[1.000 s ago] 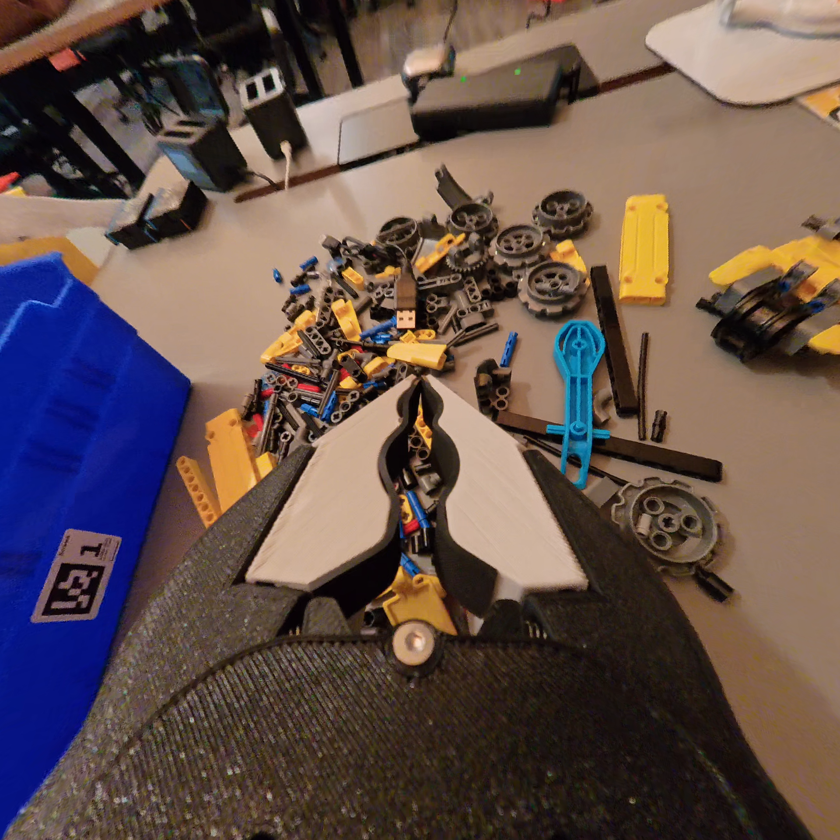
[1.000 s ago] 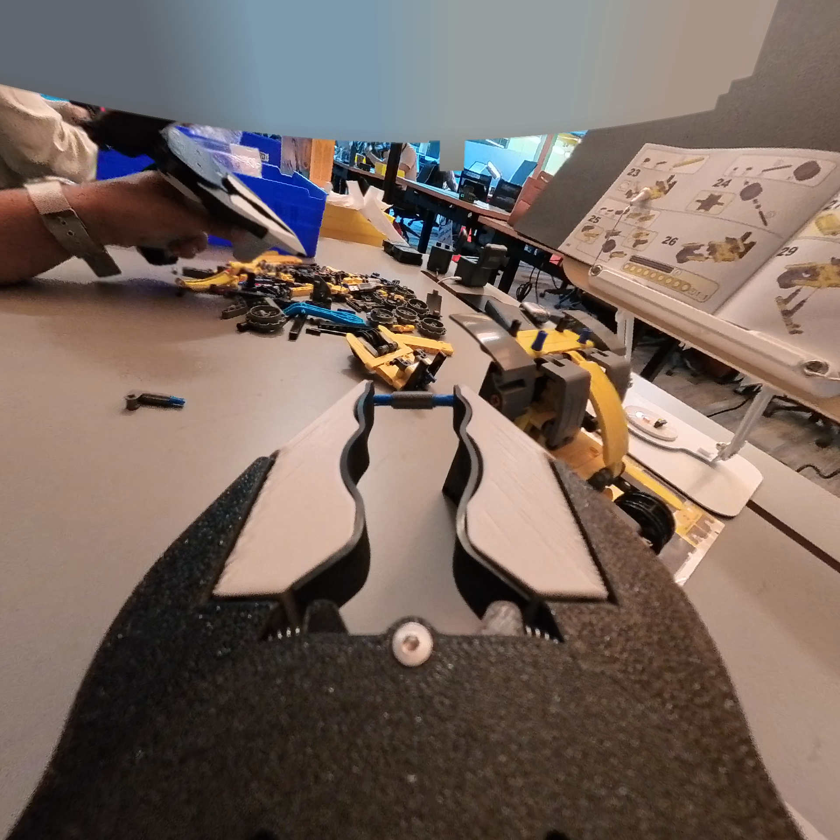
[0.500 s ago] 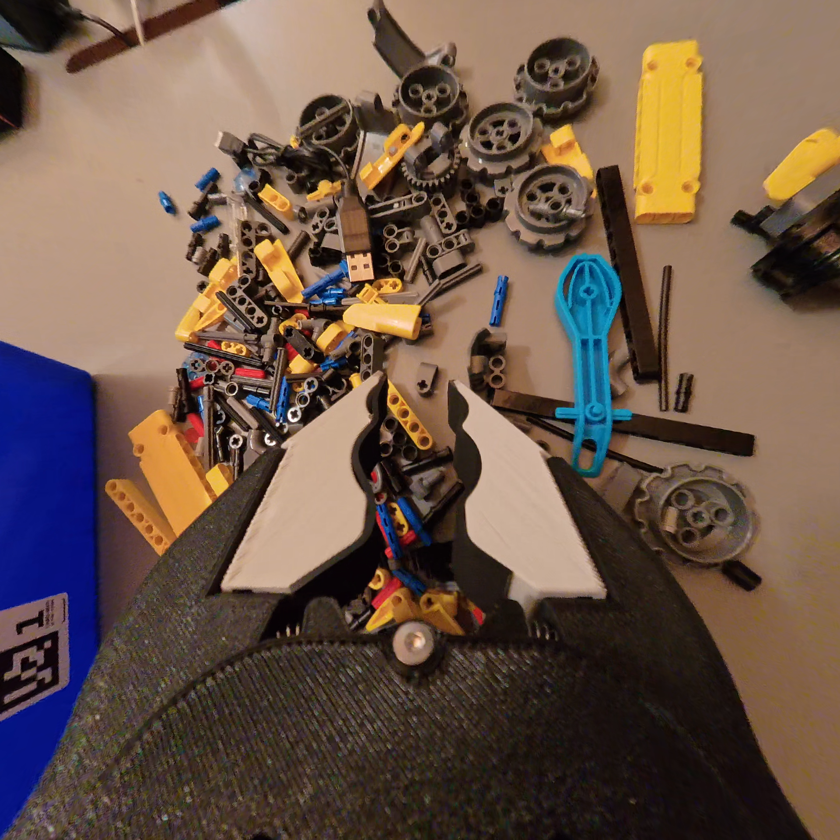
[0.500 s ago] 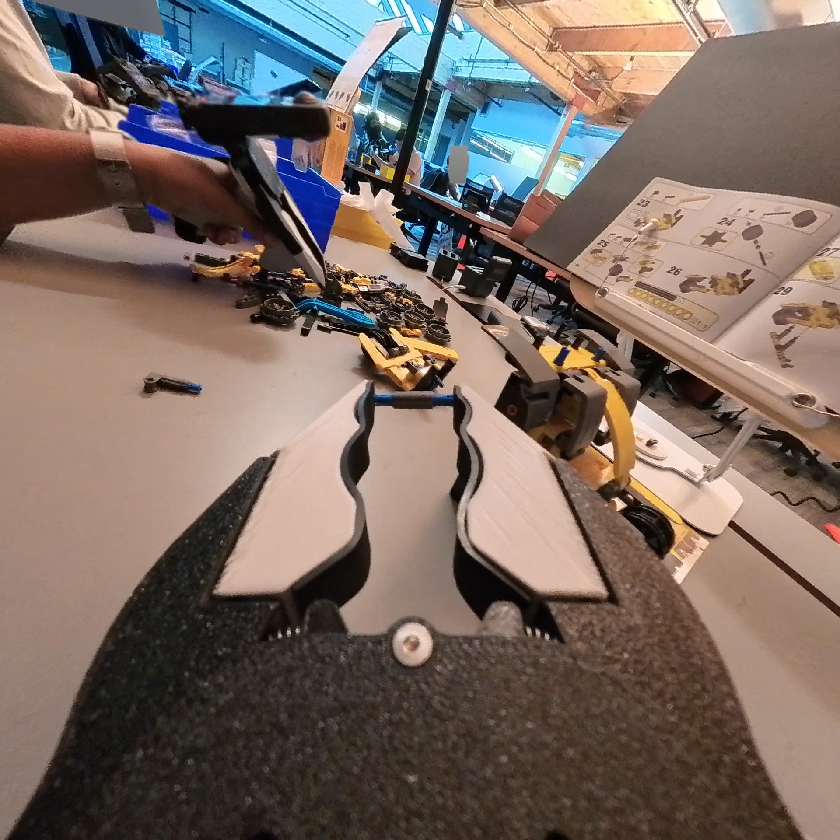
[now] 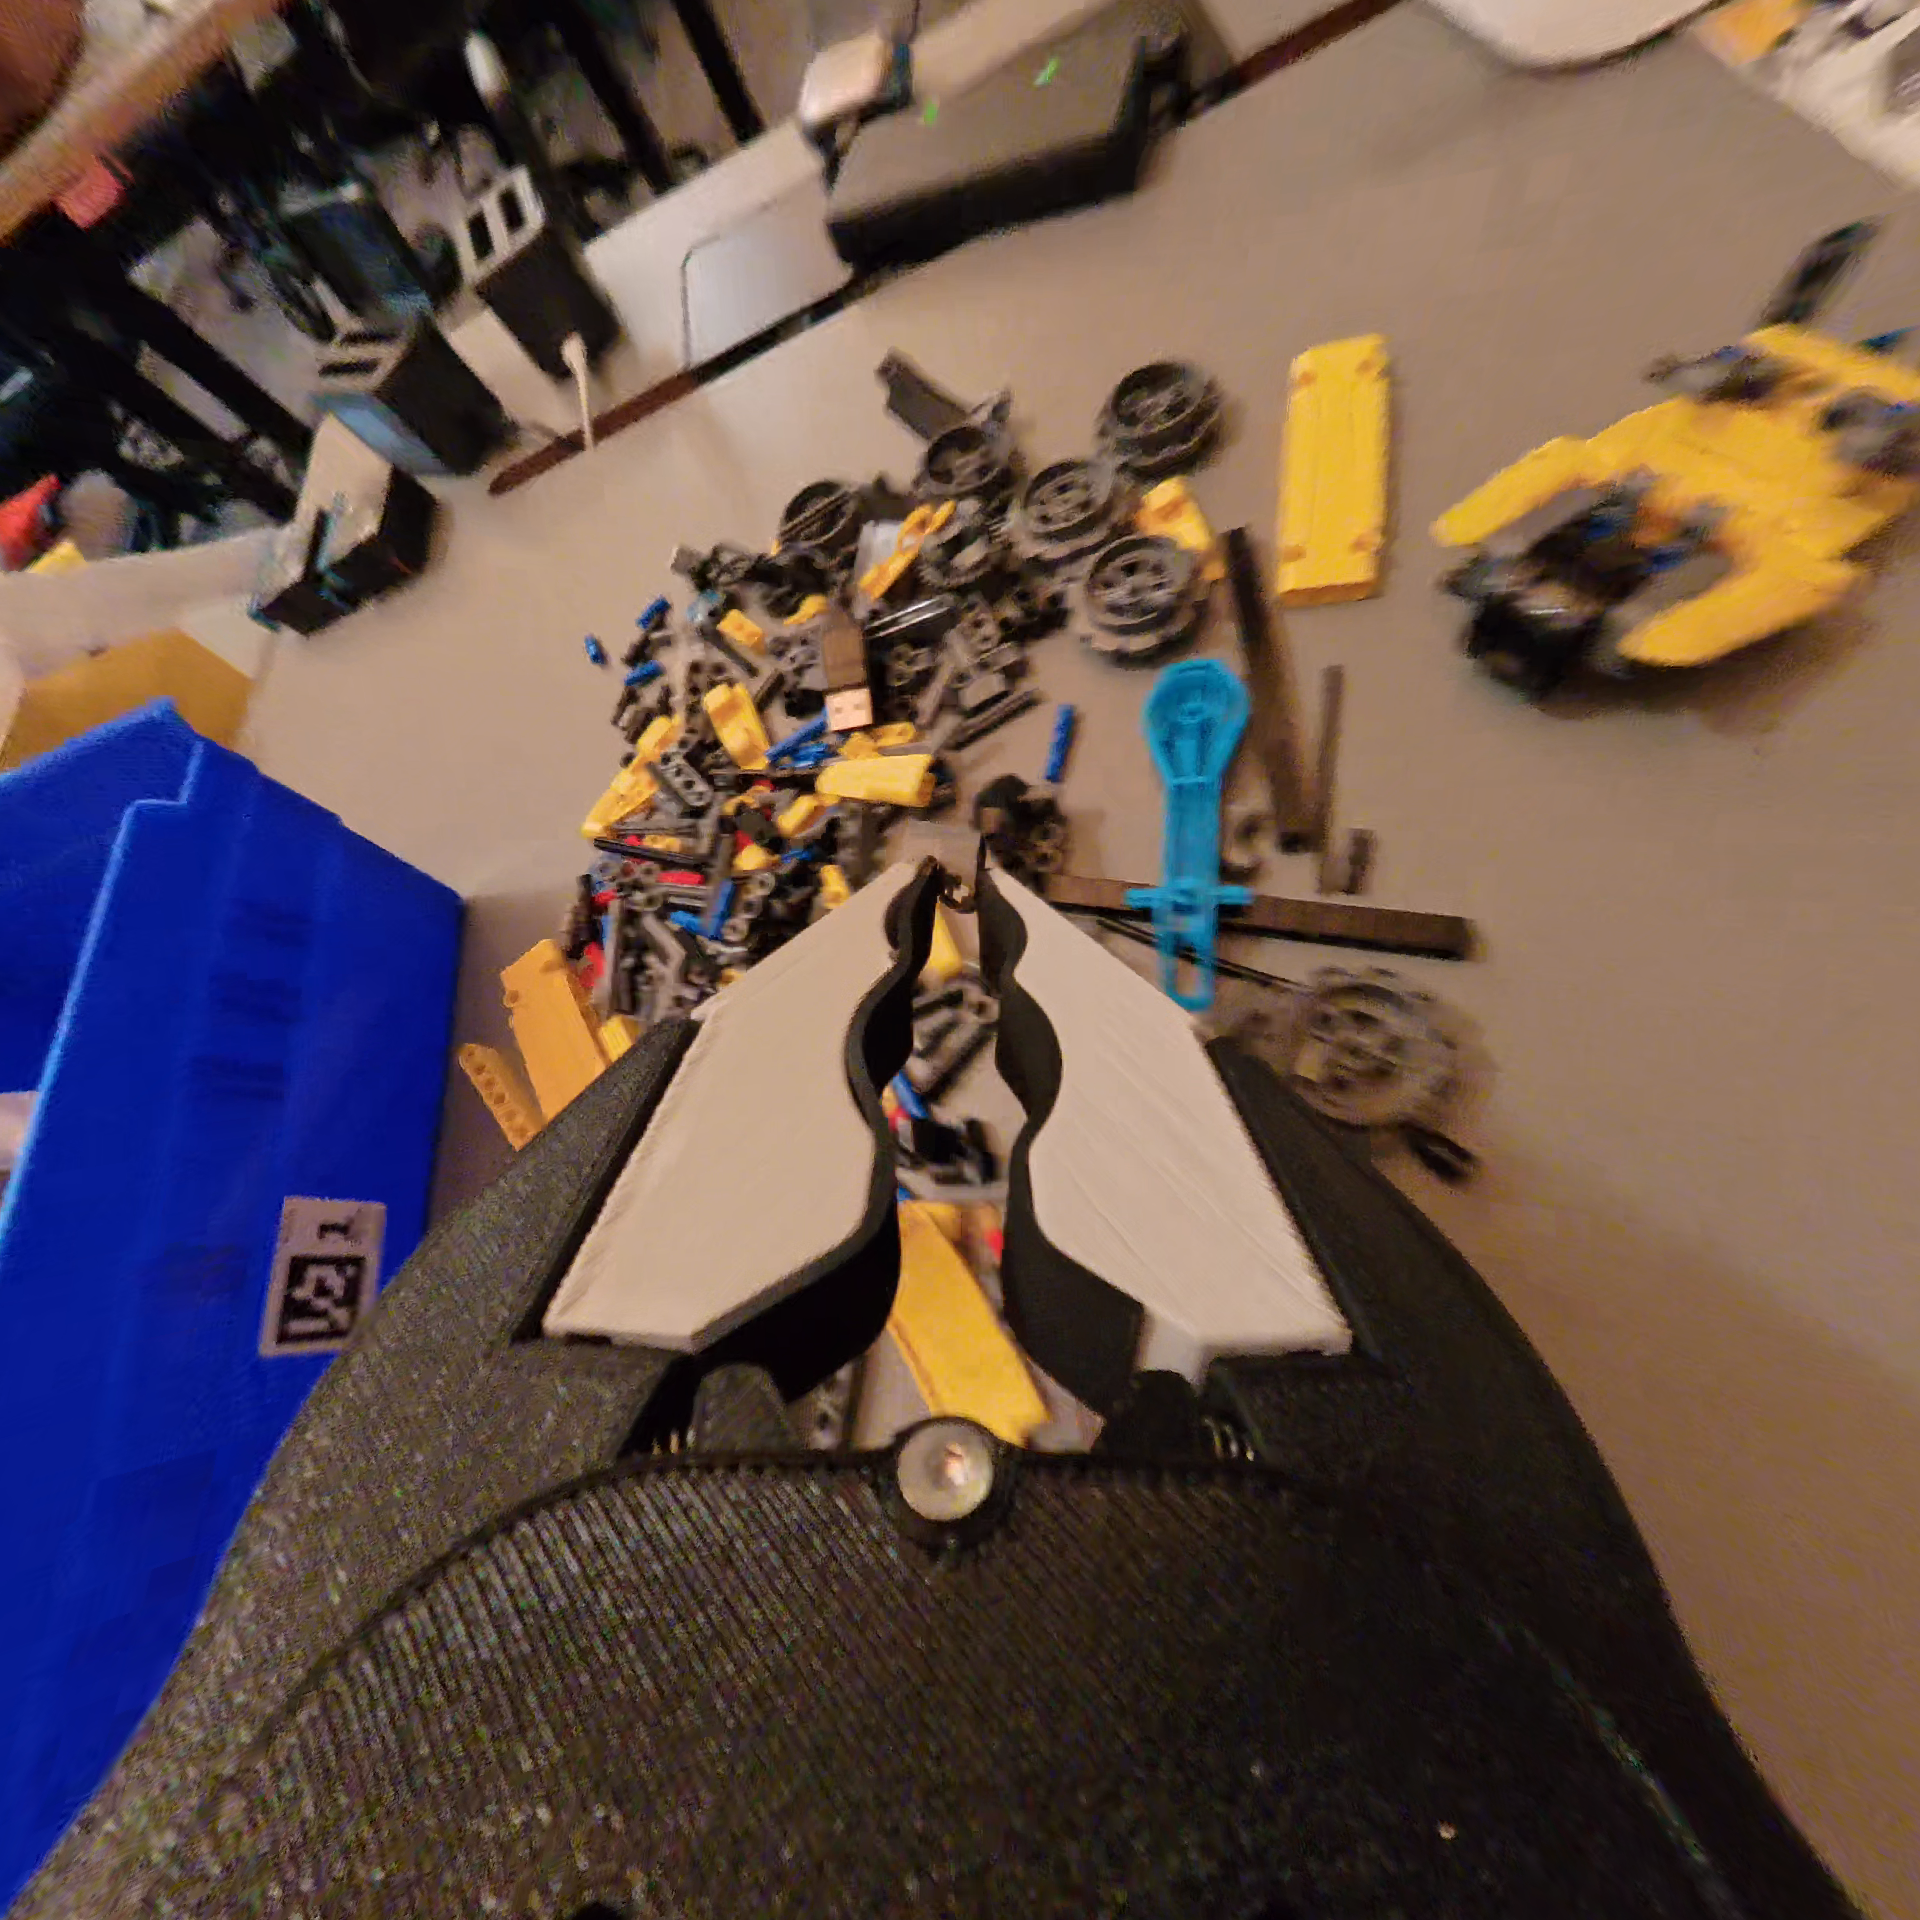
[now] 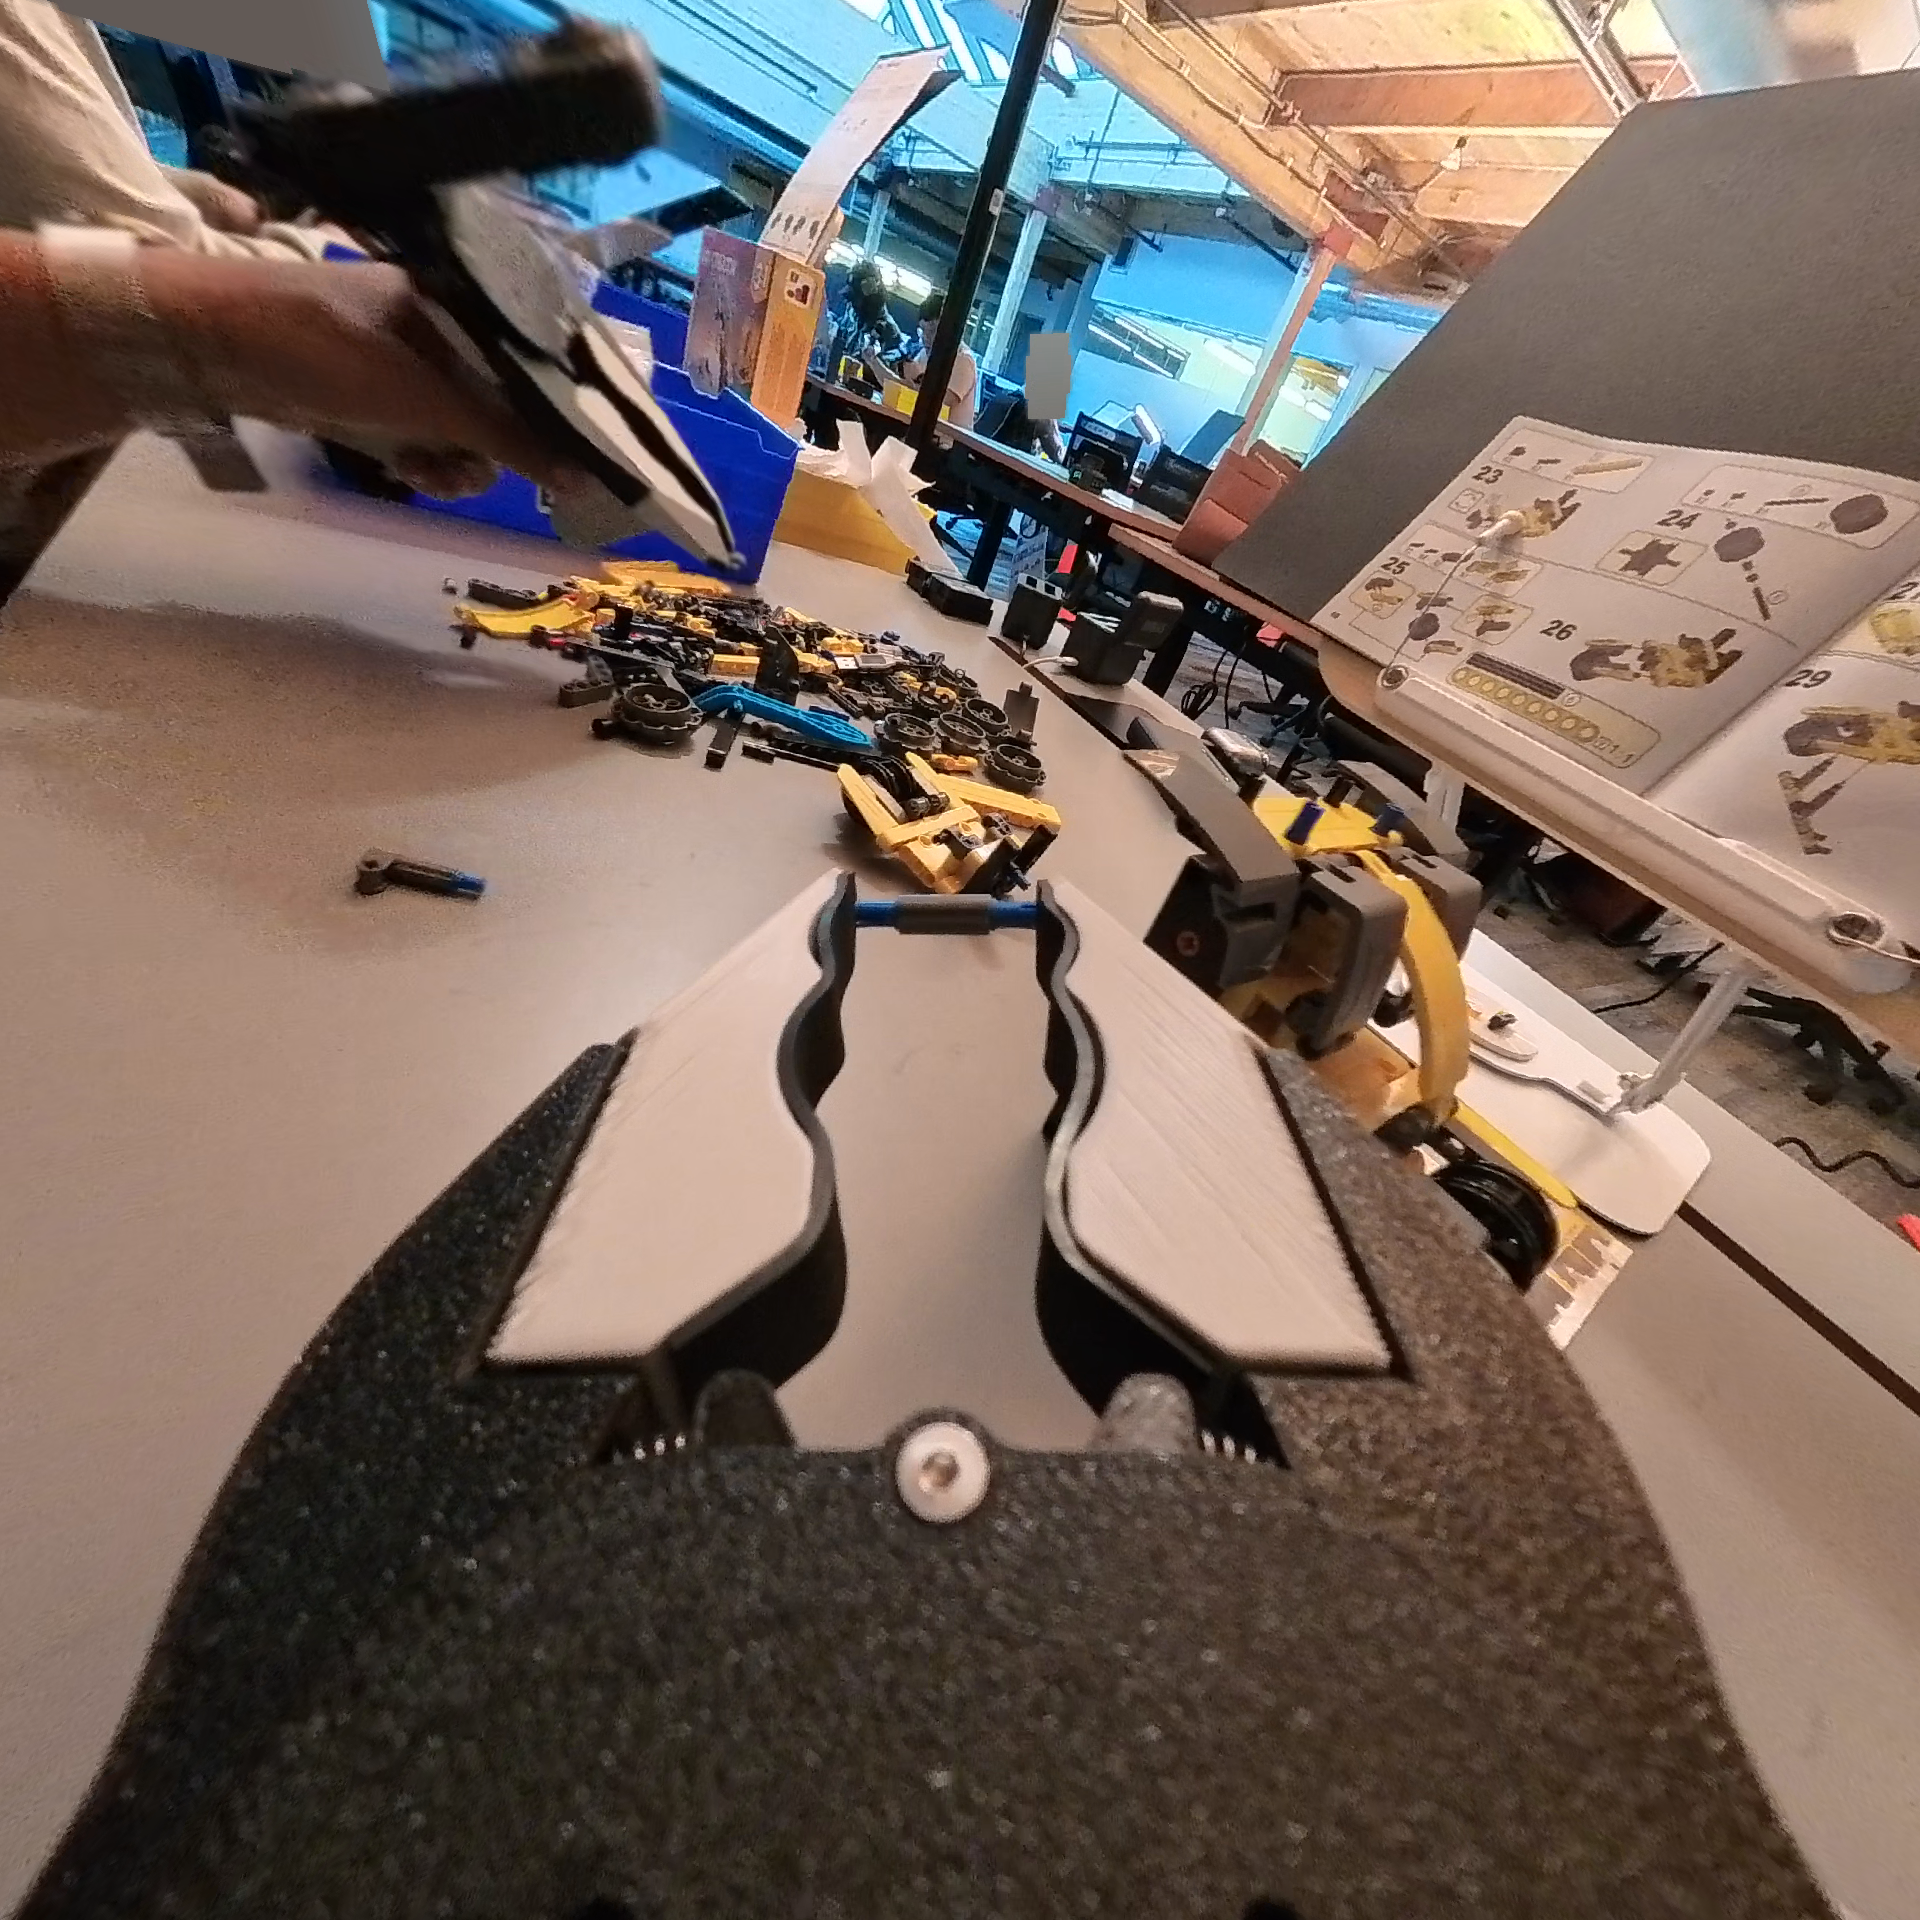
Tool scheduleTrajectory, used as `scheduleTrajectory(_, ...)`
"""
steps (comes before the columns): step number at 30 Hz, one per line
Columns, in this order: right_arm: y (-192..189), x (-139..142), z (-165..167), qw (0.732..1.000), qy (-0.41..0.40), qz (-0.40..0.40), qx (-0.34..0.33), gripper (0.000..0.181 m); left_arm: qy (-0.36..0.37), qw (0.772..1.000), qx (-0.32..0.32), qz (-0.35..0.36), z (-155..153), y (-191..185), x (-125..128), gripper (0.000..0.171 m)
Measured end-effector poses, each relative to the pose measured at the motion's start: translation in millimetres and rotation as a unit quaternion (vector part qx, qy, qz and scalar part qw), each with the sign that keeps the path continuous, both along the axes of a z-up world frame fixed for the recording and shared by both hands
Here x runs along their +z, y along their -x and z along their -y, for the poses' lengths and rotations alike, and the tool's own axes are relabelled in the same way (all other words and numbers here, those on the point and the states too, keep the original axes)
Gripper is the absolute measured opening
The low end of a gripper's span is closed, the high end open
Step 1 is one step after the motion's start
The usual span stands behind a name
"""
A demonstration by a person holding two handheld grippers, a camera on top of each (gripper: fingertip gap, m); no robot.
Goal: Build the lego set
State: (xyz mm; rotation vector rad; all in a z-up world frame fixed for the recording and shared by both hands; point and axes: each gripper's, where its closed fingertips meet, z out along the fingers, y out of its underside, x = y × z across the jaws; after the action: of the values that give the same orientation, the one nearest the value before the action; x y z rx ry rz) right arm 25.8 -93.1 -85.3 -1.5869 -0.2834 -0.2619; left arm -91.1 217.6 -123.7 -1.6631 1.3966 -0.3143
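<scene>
My left gripper hangs above a pile of small yellow, black, grey and blue building parts. Its jaws are nearly together, pinching a small dark piece at the tips; blur hides its shape. It also shows in the right wrist view, raised over the pile and held by a hand. My right gripper is shut on a thin blue axle with a dark grey sleeve, held crosswise between the fingertips, low over the grey table.
A blue bin stands left of the pile. Dark wheels, a blue tool, a yellow panel and a yellow sub-assembly lie right. A yellow-grey model, an open booklet and a loose pin surround the right gripper. Across from one pair of fingers to the other is roughly 35 cm.
My left gripper dipped open into the pile, then closed on a small dark piece and lifted away. The right gripper kept its hold on the axle and barely moved.
</scene>
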Motion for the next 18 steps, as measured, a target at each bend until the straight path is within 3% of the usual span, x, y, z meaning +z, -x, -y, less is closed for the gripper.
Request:
scheduleTrajectory(3,3,0,-1,1.0,0.001,0.0,0.004,0.034,0.073,0.995,-0.062,0.036,74,9,1,0.003)
scheduleTrajectory(9,12,-9,-3,0.998,0.041,-0.035,0.033,0.034,0.231,0.957,-0.17,0.047,227,40,-25,0.003)
scheduleTrajectory(11,23,-14,-3,0.995,0.065,-0.053,0.054,0.034,0.237,0.954,-0.178,0.04,251,46,-35,0.003)
scheduleTrajectory(15,53,-22,-1,0.989,0.096,-0.042,0.105,0.034,0.159,0.965,-0.206,0.021,270,48,-46,0.005)
scheduleTrajectory(18,66,-26,1,0.987,0.104,-0.022,0.121,0.034,0.184,0.955,-0.23,0.015,289,44,-53,0.005)
